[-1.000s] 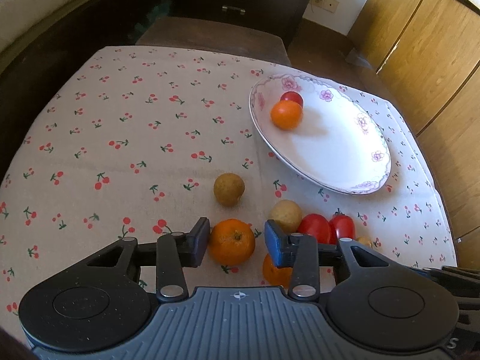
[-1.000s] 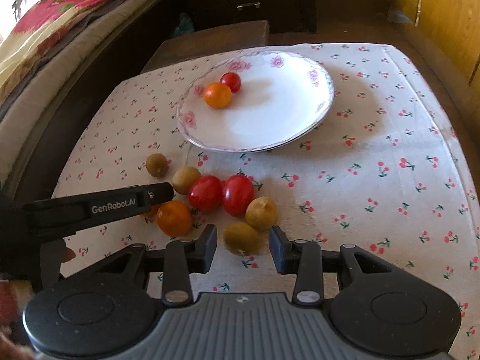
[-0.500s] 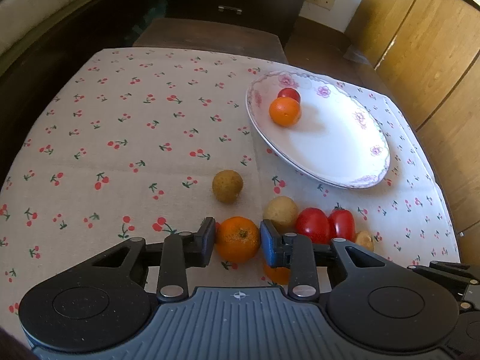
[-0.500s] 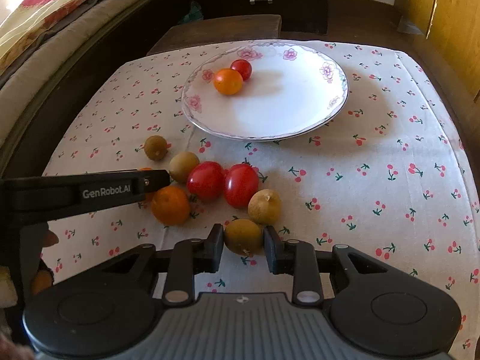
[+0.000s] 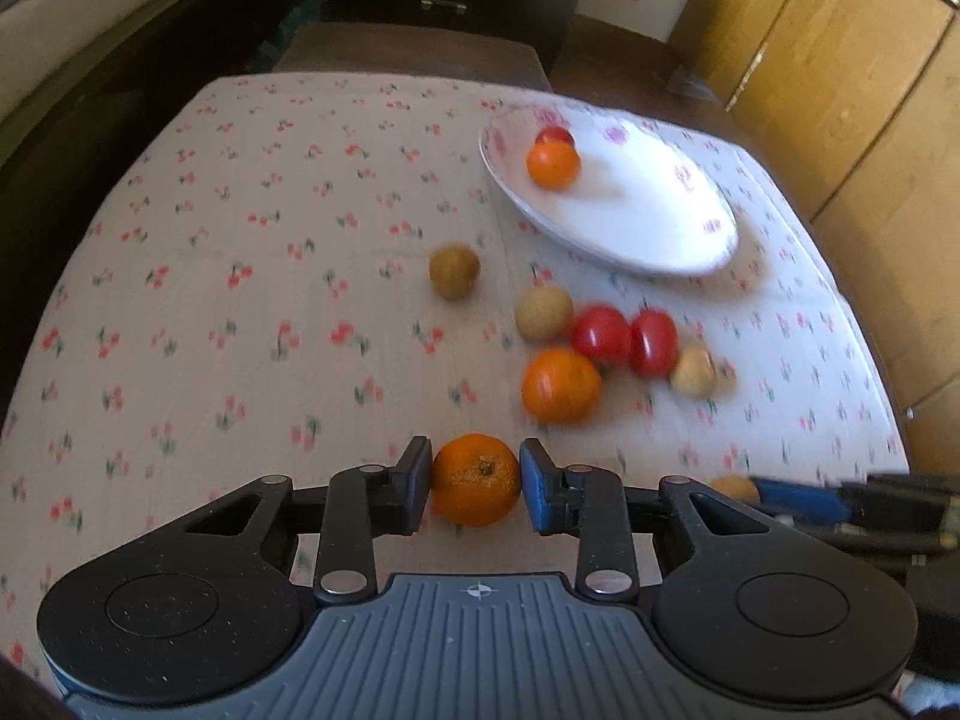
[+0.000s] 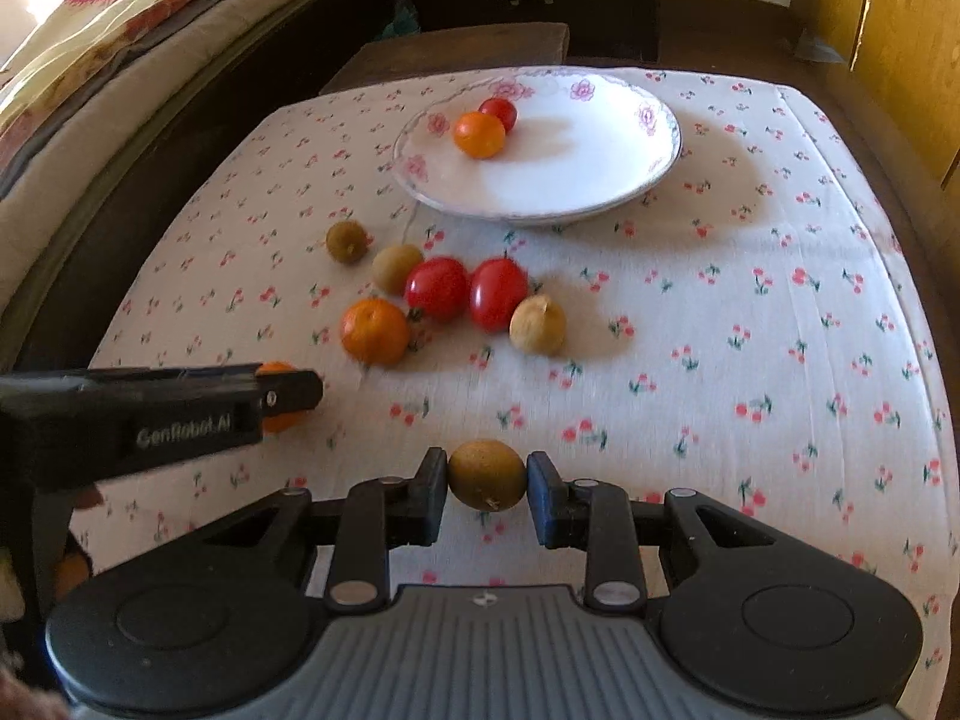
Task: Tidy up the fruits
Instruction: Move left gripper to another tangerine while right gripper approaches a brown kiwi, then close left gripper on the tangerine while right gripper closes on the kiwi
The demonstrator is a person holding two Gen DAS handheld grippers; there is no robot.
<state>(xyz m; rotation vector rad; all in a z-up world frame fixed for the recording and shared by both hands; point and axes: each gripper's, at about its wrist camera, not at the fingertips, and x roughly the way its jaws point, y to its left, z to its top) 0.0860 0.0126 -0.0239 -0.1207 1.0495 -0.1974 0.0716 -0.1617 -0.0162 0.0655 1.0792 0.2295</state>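
Note:
My left gripper [image 5: 475, 483] is shut on an orange [image 5: 476, 478] and holds it above the cloth near the table's front. The right gripper [image 6: 486, 477] is shut on a brown longan [image 6: 487, 474], also lifted clear of the cloth. On the table lie another orange [image 6: 375, 330], two red tomatoes [image 6: 438, 288] [image 6: 497, 293] and three longans [image 6: 346, 240] [image 6: 396, 267] [image 6: 537, 324]. The white flowered plate [image 6: 588, 180] at the back holds a small orange [image 6: 478, 134] and a tomato [image 6: 499, 113]. The left gripper's side [image 6: 162, 414] shows at the left of the right wrist view.
The table wears a cherry-print cloth [image 6: 750, 330]. A cushioned bench [image 6: 90, 90] runs along the left side, a dark stool [image 6: 468, 48] stands behind the table, and wooden cabinet doors [image 5: 840, 90] are at the right. The cloth's right half bears no fruit.
Both grippers closed on their fruit, then pulled back toward the table's front with it; the fruit group and plate now look farther away in both views.

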